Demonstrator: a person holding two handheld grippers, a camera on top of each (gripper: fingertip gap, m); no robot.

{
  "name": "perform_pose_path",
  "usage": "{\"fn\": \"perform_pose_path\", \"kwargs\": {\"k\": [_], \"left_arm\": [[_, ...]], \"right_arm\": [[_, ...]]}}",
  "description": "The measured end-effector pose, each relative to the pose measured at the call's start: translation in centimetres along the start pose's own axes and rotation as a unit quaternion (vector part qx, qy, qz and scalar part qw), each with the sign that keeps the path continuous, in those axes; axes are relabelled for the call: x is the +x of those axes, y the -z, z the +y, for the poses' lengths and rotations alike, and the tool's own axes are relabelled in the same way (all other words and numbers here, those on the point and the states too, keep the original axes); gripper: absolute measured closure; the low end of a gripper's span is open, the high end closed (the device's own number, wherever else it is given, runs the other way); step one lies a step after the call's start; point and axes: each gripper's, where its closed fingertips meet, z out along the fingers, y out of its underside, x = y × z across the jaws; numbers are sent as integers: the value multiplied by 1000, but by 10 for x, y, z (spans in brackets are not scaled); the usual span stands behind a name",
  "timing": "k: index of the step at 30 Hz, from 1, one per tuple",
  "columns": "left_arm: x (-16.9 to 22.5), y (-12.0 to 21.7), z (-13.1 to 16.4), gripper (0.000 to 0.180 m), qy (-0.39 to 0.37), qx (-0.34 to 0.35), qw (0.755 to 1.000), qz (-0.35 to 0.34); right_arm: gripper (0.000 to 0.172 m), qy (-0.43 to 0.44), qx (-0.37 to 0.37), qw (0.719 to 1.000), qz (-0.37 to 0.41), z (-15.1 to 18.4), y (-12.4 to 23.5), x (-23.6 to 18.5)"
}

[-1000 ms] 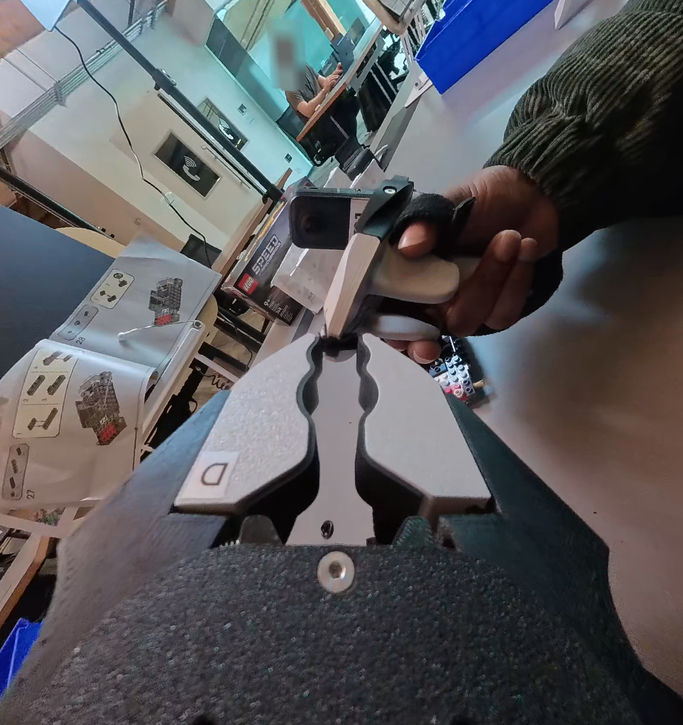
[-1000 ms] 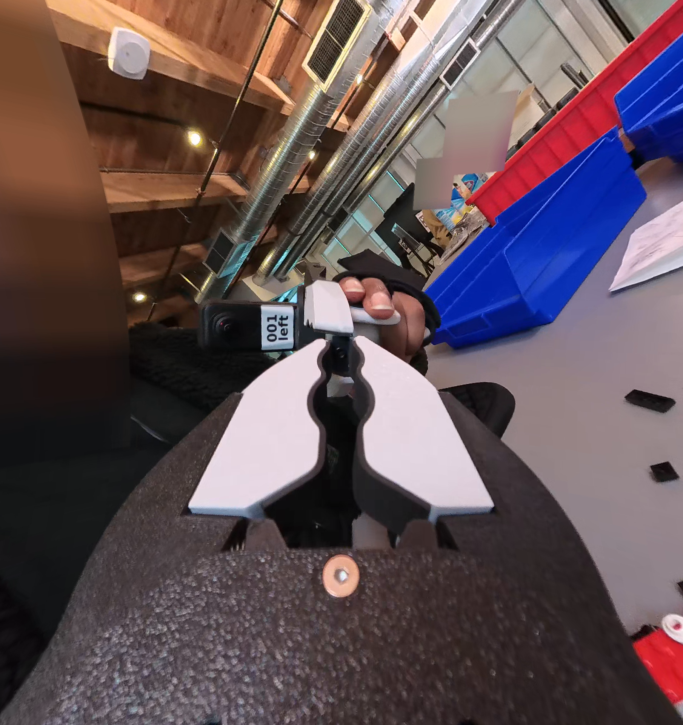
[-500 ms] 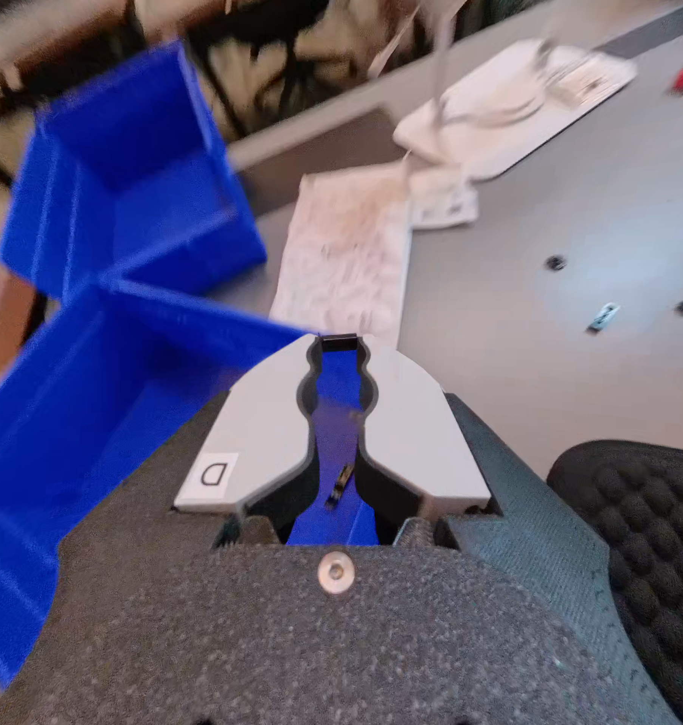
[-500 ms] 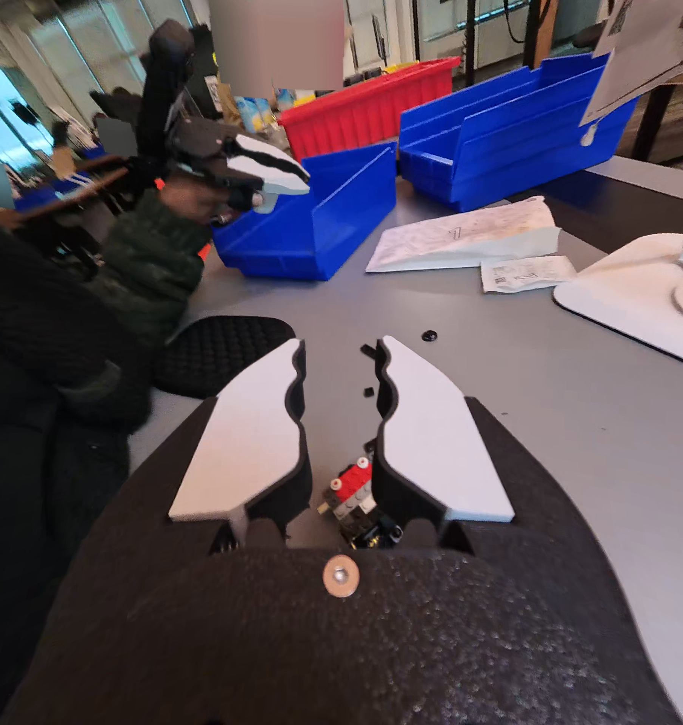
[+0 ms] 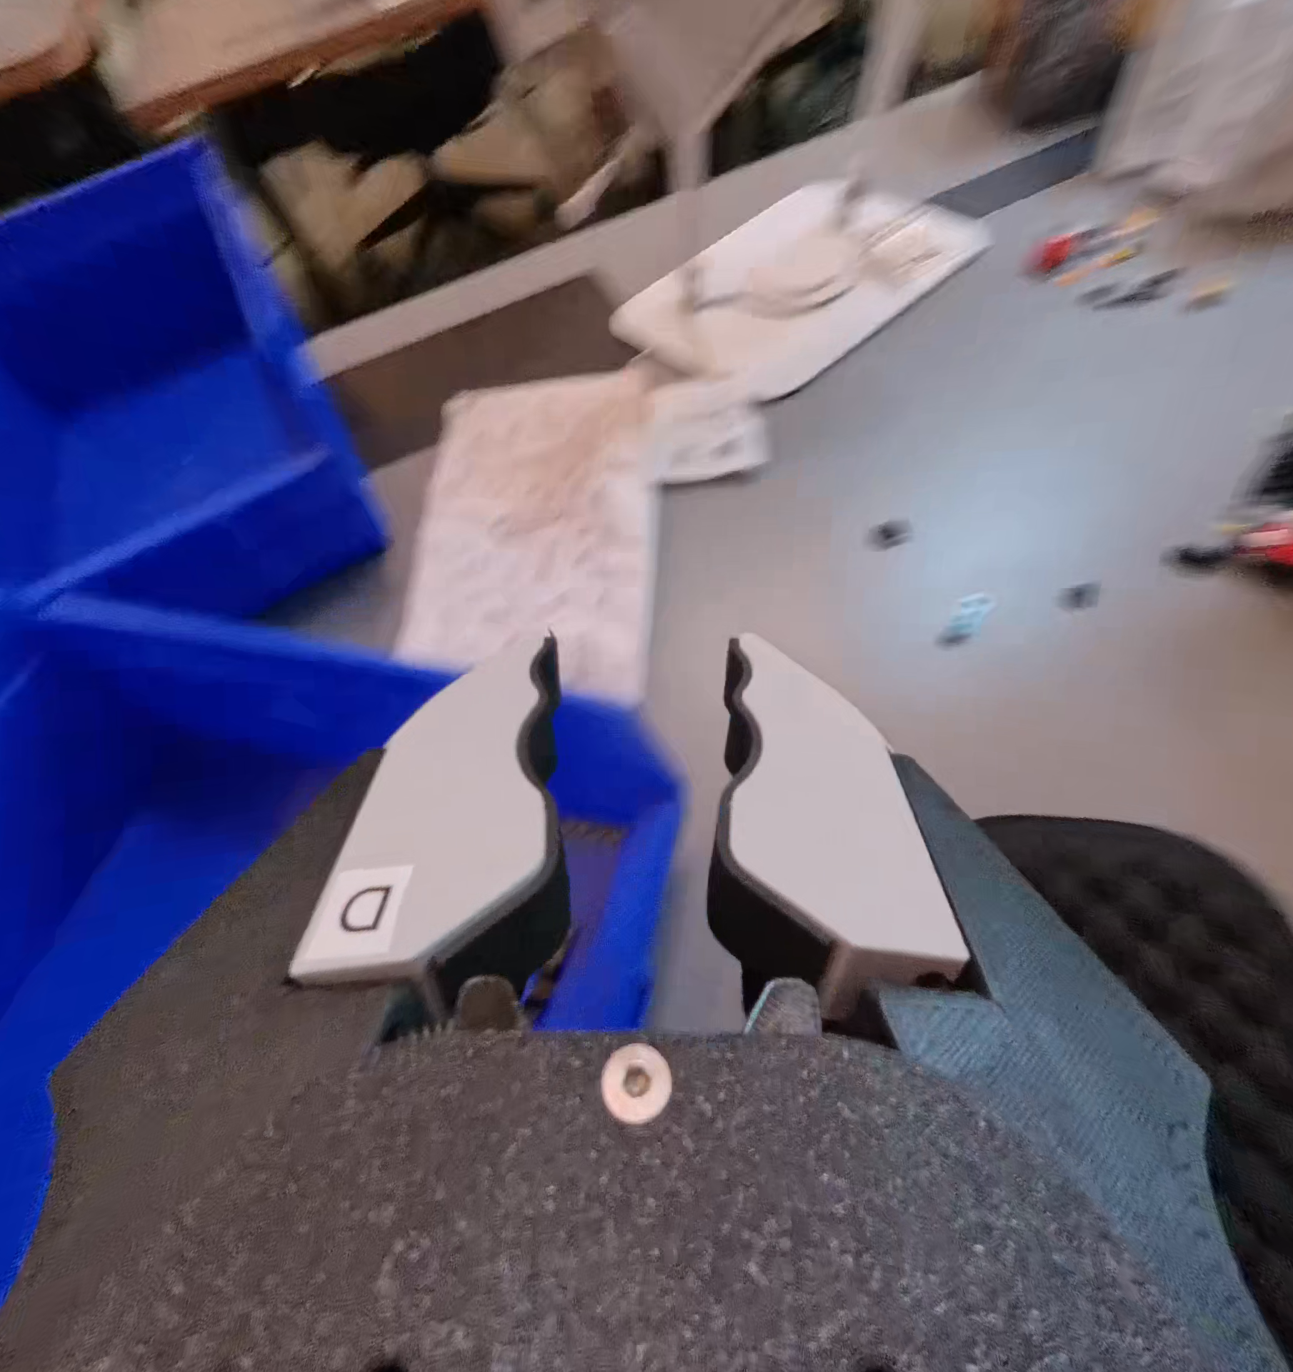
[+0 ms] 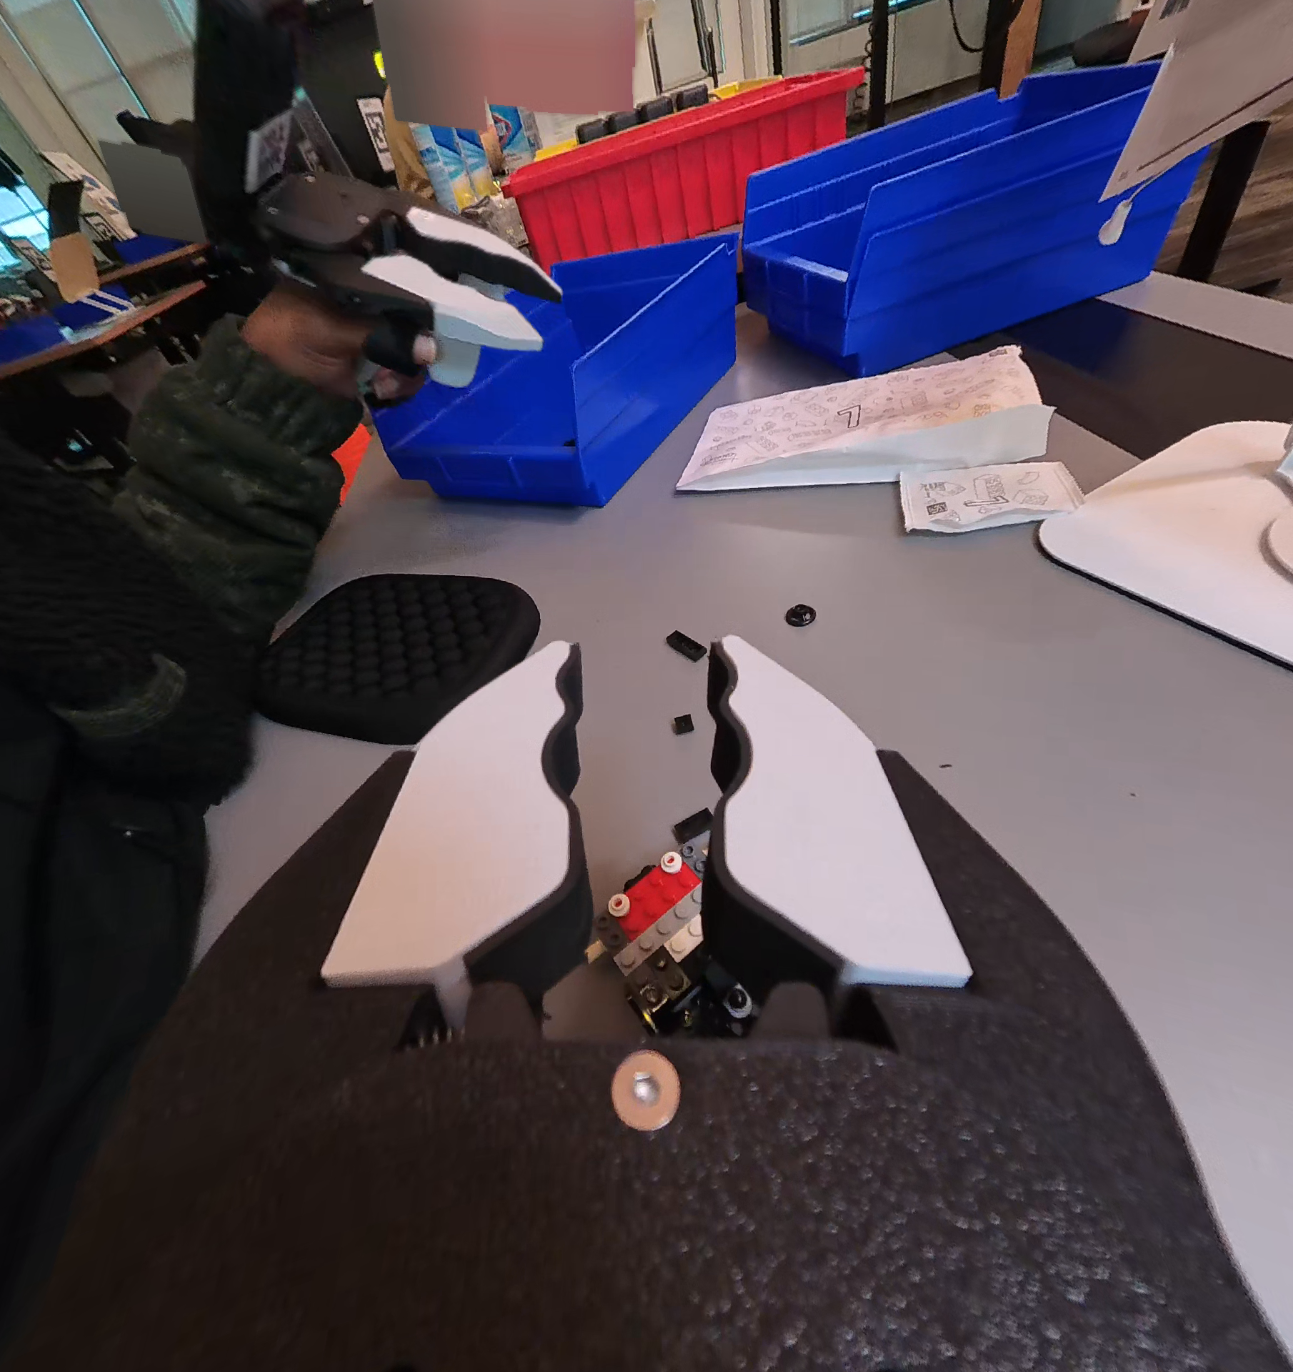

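Studded brick model (image 6: 655,917) beneath parted right tool (image 6: 643,653).

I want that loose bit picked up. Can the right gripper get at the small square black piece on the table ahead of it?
Probably yes. The right gripper is open and holds nothing, and the small black piece lies on bare grey table just below the gap between its fingers, with nothing over it.

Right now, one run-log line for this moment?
left tongs: open, empty, over blue bin | right tongs: open, empty, above brick model | grey table
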Motion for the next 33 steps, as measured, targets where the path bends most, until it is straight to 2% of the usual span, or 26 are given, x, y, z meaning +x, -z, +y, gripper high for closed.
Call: {"fn": "perform_pose_path", "kwargs": {"k": [1, 3, 6, 9, 12, 13, 14, 15, 17, 20, 22, 24, 28, 30, 33], "left_arm": [[24, -5, -11, 141, -8, 17, 999, 50], [75, -21, -16, 145, -29, 8, 989, 145], [119, -63, 8, 149, -76, -78, 974, 200], [143, -98, 38, 149, -88, -160, 954, 237], [151, -115, 60, 151, -84, -206, 941, 256], [153, -117, 59, 156, -77, -198, 941, 263], [156, -116, 60, 170, -70, -201, 937, 276], [159, -115, 60, 173, -66, -201, 934, 287], [152, -113, 57, 173, -93, -190, 942, 261], [136, -90, 20, 173, -85, -111, 965, 223], [98, -68, -6, 173, -74, -60, 987, 133], [50, -39, -20, 173, -49, -35, 998, 30], [-39, 10, 5, 173, 51, -52, 991, -116], [-61, 16, 36, 167, 99, -95, 982, -131], [-65, 12, 64, 141, 125, -136, 974, -128]], "right_arm": [[140, -2, 2, 1000, -2, -1, 0, 0], [140, -5, 3, 1000, -3, -1, 1, 0], [140, 3, 3, 1000, 3, -3, 4, 0], [140, 20, 5, 1000, 16, -11, 14, 0], [140, 36, 10, 999, 34, -19, 30, -2], [140, 38, 12, 998, 39, -20, 35, -2], [140, 38, 14, 998, 44, -20, 40, -2], [140, 36, 16, 998, 46, -20, 44, -3], [140, 29, 15, 998, 51, -15, 51, -2], [141, 23, 6, 997, 68, -5, 60, 2], [141, 20, -1, 996, 83, 2, 66, 6], [141, 21, -9, 995, 100, 7, 74, 11], [141, 17, -17, 991, 131, 16, 88, 21], [141, 12, -12, 990, 137, 17, 92, 23], [141, 8, -15, 990, 140, 20, 92, 25]]}}
